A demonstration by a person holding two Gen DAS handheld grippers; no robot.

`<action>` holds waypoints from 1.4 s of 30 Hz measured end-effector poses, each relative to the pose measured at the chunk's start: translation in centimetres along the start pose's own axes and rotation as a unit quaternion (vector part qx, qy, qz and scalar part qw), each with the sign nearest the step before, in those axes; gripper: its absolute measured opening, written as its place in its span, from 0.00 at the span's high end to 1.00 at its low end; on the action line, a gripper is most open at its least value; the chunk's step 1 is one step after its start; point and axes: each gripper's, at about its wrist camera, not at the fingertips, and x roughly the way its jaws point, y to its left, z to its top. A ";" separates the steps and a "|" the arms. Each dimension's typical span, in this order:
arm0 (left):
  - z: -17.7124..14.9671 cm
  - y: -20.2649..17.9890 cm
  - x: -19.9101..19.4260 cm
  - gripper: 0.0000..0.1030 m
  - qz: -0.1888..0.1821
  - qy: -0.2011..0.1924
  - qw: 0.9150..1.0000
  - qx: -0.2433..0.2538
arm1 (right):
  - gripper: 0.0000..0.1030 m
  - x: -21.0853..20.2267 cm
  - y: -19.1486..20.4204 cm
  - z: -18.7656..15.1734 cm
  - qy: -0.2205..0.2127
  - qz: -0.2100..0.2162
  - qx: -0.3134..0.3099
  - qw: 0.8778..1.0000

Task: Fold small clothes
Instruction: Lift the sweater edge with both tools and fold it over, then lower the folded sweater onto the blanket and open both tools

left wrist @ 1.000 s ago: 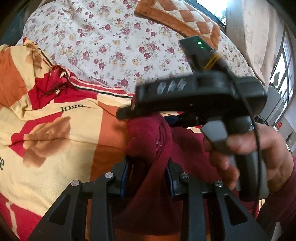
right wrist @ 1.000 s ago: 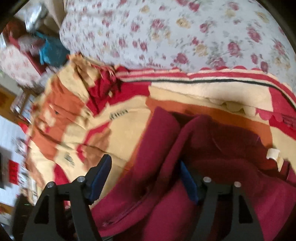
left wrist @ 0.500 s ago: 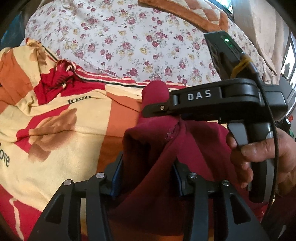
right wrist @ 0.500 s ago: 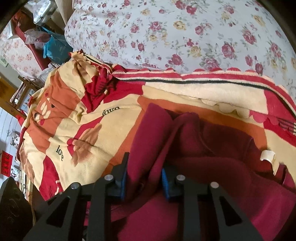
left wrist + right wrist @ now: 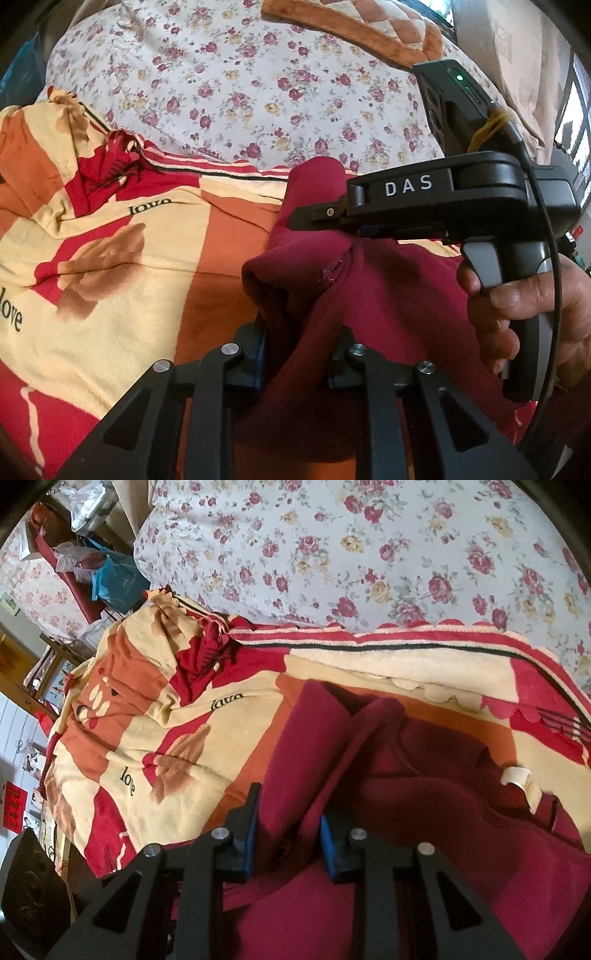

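A dark red garment (image 5: 388, 295) lies bunched on a patterned blanket (image 5: 110, 258). My left gripper (image 5: 297, 354) is shut on a fold of the garment near its left edge. My right gripper (image 5: 286, 827) is shut on another fold of the same garment (image 5: 424, 812), just beyond the left one. The right gripper (image 5: 317, 218) also shows in the left wrist view, held by a hand, its tips buried in the raised red cloth. A white label (image 5: 517, 779) shows at the garment's neck on the right.
The cream, orange and red blanket (image 5: 166, 746) with "love" printed on it covers the near bed. A floral sheet (image 5: 240, 85) lies beyond it. An orange checked cushion (image 5: 351, 26) sits at the far back. Clutter and bags (image 5: 107, 576) stand at the bed's far left.
My right gripper closed from wide open onto a fold of the red garment. Both grippers have lifted the cloth slightly and drawn it up into a ridge.
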 end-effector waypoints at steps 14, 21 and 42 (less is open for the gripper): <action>0.1 -8.0 -3.6 1.00 -0.031 0.000 0.998 0.049 | 0.73 -9.3 -0.8 -1.6 -0.044 0.002 -0.029 0.999; -0.4 -14.3 -3.1 1.00 -0.051 0.019 0.994 0.099 | 0.75 -14.7 -4.5 -4.2 -0.063 -0.023 -0.024 0.997; -5.7 -25.9 1.5 0.92 -0.076 0.117 0.978 0.157 | 0.73 -17.1 -19.7 -13.9 -0.074 -0.062 0.115 0.989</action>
